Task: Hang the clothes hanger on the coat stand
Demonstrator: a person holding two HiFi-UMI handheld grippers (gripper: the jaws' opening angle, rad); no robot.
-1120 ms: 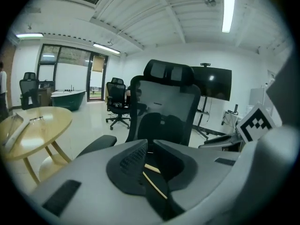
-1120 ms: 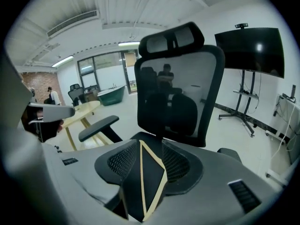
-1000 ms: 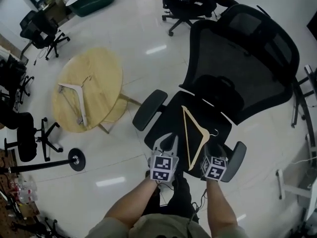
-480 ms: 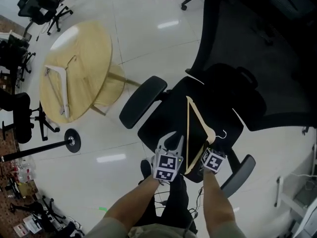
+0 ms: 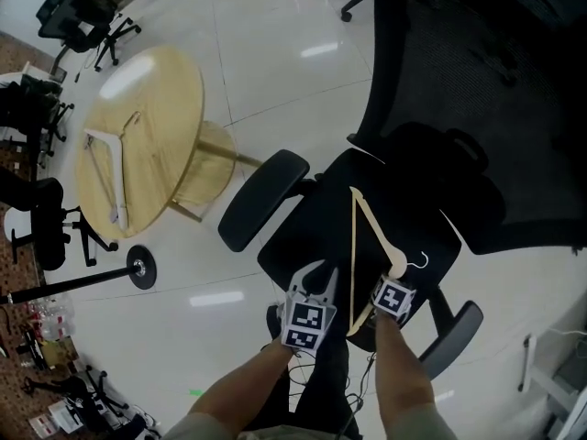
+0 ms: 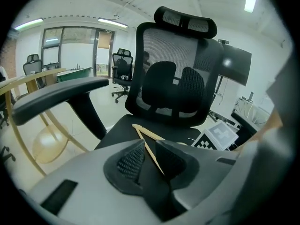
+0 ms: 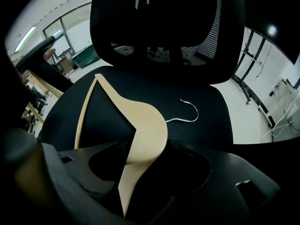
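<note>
A light wooden clothes hanger (image 5: pixel 365 232) with a metal hook (image 7: pixel 190 114) lies flat on the black seat (image 5: pixel 307 236) of an office chair. My right gripper (image 5: pixel 393 279) is at the seat's front edge, by the hanger's neck. In the right gripper view the hanger's near arm (image 7: pixel 140 125) runs between the jaws of my right gripper (image 7: pixel 145 149). They are opening and stand wide, not pressing on it. My left gripper (image 5: pixel 317 273) hovers beside it over the seat. Its jaws (image 6: pixel 151 150) are open and empty, with the hanger (image 6: pixel 145 134) seen beyond them.
A black pole on a round base (image 5: pixel 140 270) stands on the tiled floor to the left. Past it is a round wooden table (image 5: pixel 174 108) with a second hanger (image 5: pixel 105 168) on it. The chair's armrests (image 5: pixel 261 200) flank the seat, and its mesh back (image 5: pixel 477 108) rises behind.
The head view has swung closer over the chair. Both grippers have stayed at the seat's front edge and the hanger still lies on the seat.
</note>
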